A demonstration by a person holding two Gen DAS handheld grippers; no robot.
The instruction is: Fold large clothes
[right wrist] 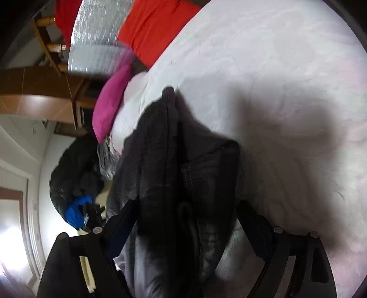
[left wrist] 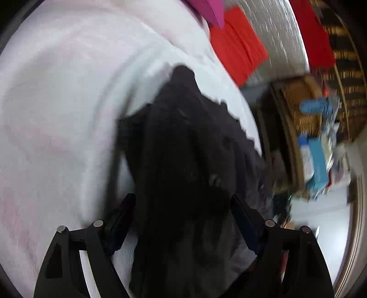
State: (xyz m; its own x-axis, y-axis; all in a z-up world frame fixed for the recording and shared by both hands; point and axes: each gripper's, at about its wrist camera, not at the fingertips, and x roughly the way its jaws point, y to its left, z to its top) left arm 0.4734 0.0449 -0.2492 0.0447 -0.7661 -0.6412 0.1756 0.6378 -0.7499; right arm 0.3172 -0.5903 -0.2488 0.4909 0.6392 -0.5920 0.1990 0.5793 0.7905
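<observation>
A dark grey knitted garment (left wrist: 183, 137) lies bunched in a long heap on the white bed sheet (left wrist: 57, 114). My left gripper (left wrist: 183, 206) stands open, its black fingers (left wrist: 127, 208) on either side of the near end of the cloth. The picture is blurred, and I see no pad pressing on the fabric. In the right wrist view the same garment (right wrist: 160, 149) runs away from me across the sheet (right wrist: 275, 68). My right gripper (right wrist: 185, 213) is open around its near end, with bare sheet showing beside the right finger (right wrist: 250, 217).
A red pillow (left wrist: 236, 45) (right wrist: 156, 29) and a magenta pillow (left wrist: 208, 9) (right wrist: 110, 103) lie at the far end of the bed. A wicker shelf (left wrist: 302, 103) with blue items stands off the bed. A dark clothes pile (right wrist: 73, 169) lies beside wooden furniture (right wrist: 39, 91).
</observation>
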